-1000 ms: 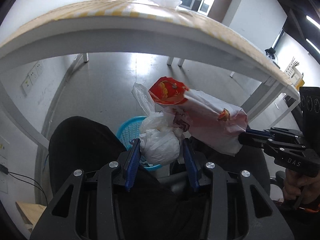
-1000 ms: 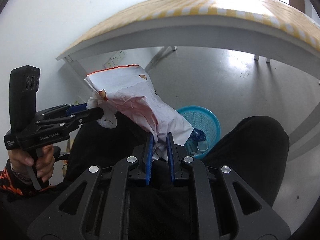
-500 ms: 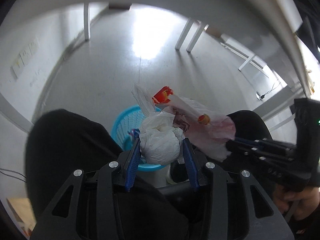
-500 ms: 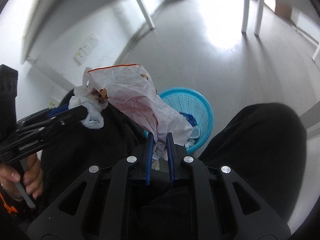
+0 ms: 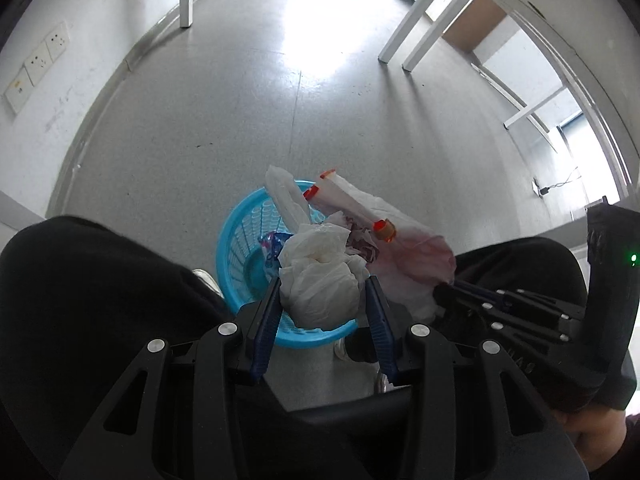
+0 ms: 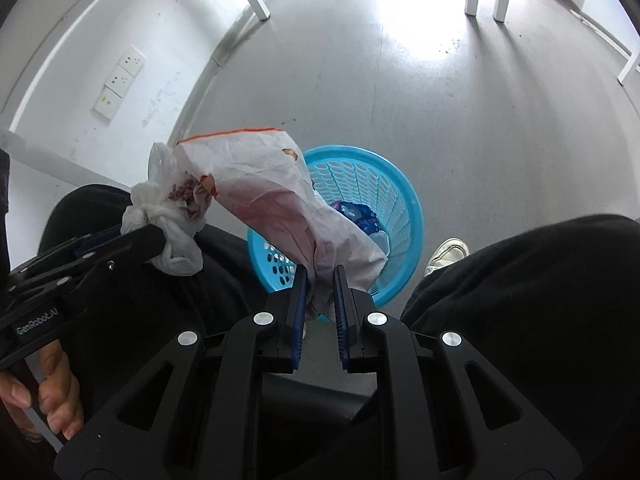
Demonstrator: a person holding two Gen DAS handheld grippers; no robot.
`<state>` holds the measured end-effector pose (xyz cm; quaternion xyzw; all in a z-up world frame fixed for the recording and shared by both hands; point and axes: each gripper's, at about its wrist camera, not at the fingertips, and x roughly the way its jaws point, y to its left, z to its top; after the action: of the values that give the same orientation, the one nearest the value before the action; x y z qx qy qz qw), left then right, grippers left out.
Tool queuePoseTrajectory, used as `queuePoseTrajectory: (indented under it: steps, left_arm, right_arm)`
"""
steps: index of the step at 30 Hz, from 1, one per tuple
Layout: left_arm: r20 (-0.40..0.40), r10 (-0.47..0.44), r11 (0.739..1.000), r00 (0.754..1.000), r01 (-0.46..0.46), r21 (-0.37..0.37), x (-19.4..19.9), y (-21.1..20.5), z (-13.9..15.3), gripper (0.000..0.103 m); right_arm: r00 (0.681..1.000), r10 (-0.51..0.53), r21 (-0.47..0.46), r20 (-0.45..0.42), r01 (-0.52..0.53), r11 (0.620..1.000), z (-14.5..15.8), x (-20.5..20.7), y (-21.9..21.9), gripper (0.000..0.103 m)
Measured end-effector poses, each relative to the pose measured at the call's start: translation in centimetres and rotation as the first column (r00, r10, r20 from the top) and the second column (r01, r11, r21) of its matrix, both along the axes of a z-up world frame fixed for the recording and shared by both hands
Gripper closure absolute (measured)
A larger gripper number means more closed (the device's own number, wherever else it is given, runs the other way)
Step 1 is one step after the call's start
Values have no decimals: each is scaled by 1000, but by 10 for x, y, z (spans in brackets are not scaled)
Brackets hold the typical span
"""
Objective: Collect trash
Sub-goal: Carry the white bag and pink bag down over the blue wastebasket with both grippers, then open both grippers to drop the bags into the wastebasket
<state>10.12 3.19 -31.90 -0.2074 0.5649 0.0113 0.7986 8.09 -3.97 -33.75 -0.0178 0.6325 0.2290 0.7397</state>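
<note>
Trash held over the bin

Bin (image 5: 240, 256), a blue slotted plastic basket, stands on the grey floor (image 5: 224, 120) between the person's black-trousered knees, with blue wrappers (image 6: 360, 212) and a clear item lying inside. The left hand-held gripper (image 5: 322, 292) is clamped on a knotted white bag (image 5: 320, 288), blue pads pressed to either side, holding it just above the bin's near rim. The right hand-held gripper (image 6: 320, 284) is pinched shut on the lower end of a crumpled white and pink bag (image 6: 272, 192) with a red top edge; that bag slants up and across the bin's mouth, covering much of the opening in both views. The two bags touch where the white one's loose end meets the pink one's top. A white shoe (image 6: 446, 252) sits on the floor just right of the bin. White counter legs (image 5: 404, 36) stand well beyond, and wall sockets (image 5: 36, 68) line the wall on the left.
</note>
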Motion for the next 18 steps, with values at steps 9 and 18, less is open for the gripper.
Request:
queuePoseTrajectory:
  steps: [9, 18]
  left_arm:
    - [-72, 39, 998, 997, -42, -43, 29, 8, -28, 62]
    - [-144, 75, 992, 987, -88, -92, 59, 19, -59, 62]
  right_arm:
    - [993, -45, -22, -113, 42, 999, -50, 41, 11, 90]
    - [967, -110, -65, -230, 97, 993, -101, 70, 10, 90]
